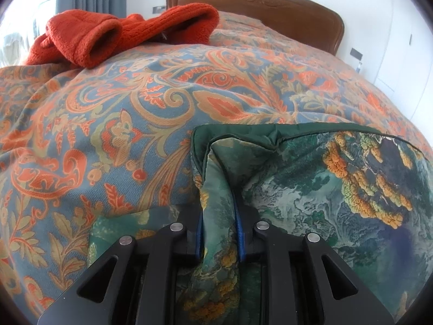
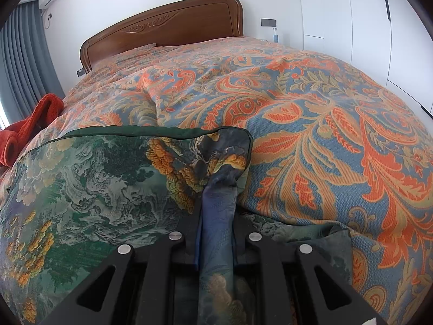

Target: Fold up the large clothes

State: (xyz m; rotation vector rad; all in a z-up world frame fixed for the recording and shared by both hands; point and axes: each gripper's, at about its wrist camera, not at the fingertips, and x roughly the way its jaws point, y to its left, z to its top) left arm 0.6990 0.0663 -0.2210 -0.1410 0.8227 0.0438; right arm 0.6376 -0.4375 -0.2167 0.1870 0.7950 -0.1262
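While your left gripper pinches the left corner of the green printed garment, jaws closed on a bunched fold, the cloth lies doubled on the bed; an orange knit sweater waits unfolded by the headboard.

Right wrist view: your right gripper clamps the opposite corner the same way. One fold looks laid; further folds remain.

Between the jaws sits smooth, faintly shiny printed green cloth; beyond them lie a coarse-woven matt bedspread, a chunky orange knit and a polished wooden headboard.
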